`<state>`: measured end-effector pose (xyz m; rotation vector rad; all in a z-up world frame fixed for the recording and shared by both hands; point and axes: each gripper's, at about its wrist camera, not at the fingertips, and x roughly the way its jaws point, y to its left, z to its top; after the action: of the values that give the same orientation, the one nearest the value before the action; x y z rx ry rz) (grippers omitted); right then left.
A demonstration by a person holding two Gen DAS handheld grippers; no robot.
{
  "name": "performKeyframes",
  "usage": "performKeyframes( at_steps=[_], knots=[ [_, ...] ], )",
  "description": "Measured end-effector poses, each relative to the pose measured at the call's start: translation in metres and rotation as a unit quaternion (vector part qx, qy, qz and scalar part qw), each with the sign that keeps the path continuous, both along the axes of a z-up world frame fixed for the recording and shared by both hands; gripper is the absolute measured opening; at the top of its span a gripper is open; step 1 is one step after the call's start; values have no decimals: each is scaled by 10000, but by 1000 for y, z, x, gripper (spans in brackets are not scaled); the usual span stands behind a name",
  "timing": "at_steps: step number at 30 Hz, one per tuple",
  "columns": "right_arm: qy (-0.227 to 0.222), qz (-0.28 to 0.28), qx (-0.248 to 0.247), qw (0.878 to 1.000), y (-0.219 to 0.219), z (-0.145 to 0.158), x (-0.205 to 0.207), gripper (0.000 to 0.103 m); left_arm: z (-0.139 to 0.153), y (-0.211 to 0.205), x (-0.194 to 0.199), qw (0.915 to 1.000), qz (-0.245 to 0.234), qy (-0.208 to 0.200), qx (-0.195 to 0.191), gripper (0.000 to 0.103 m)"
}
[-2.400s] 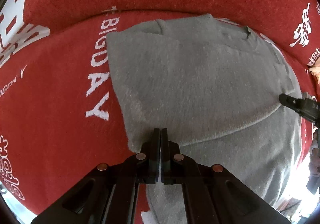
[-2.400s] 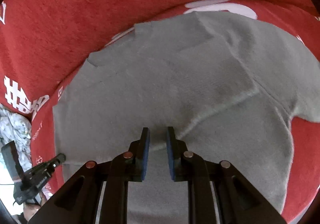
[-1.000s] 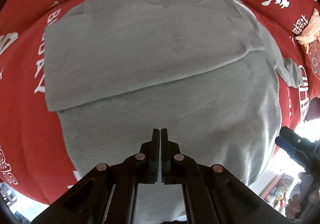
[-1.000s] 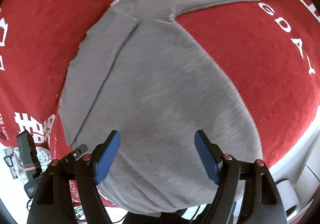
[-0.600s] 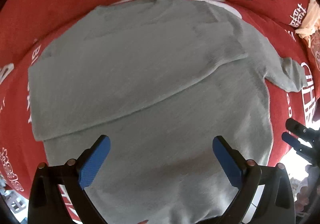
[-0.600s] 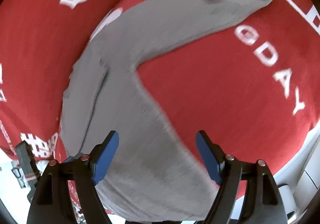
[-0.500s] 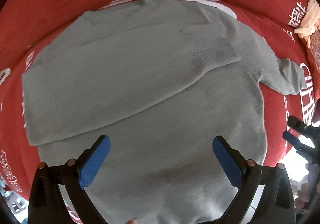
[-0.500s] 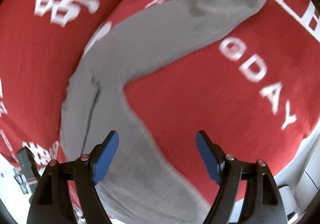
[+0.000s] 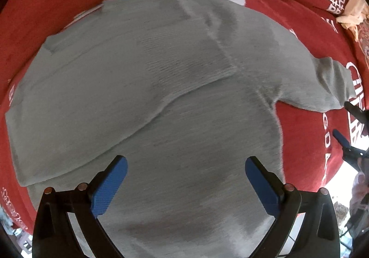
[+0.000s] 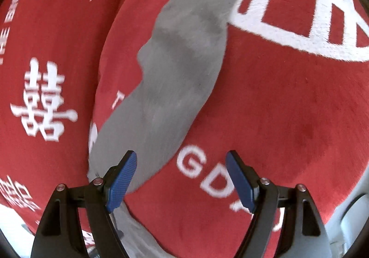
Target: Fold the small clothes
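- Spreading wide, the left gripper holds nothing above the grey sweater.
- The right gripper gapes empty too, over the sleeve.
- One sleeve lies folded across the sweater's body on the red cloth.

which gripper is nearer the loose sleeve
Right. The right gripper hangs open with the sleeve running ahead past its left finger; the left gripper is open over the sweater's body, the sleeve off to its right.
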<state>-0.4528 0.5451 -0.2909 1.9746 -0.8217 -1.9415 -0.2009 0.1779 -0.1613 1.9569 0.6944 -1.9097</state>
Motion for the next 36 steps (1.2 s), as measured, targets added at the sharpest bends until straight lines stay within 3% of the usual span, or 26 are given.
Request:
performKeyframes(
  at_steps=[8,14,16,18,21,29,36],
  knots=[
    [-34,-572,-680,9960,8,-23,-32,82,-53,25,-61,10000,-82,10,-49,102],
    [36,-1143,-1346,9843,3,-31,-50,82,-93,29,-93,9999,-49,-34,-141,103],
    [-37,-1265,-1461,9811,-1,-34,-54,72,-105,31,-96,9999,-32,-44,-154,102],
    [-217,-1368,-1541,9783,-3,-38,-55,16,-114,30,-100,9998,-18,-38,-175,102],
    [-244,-1488,-1855,9710,-3,-38,-54,9,-127,20,-97,9998,13,-28,-207,102],
    [305,-354,-2955,9542,-58,23,-58,9,-163,-10,-83,9997,175,17,-196,103],
    [640,1226,-3183,9379,-175,81,-26,9,-185,-50,-71,9985,476,219,-161,103]
  ],
)
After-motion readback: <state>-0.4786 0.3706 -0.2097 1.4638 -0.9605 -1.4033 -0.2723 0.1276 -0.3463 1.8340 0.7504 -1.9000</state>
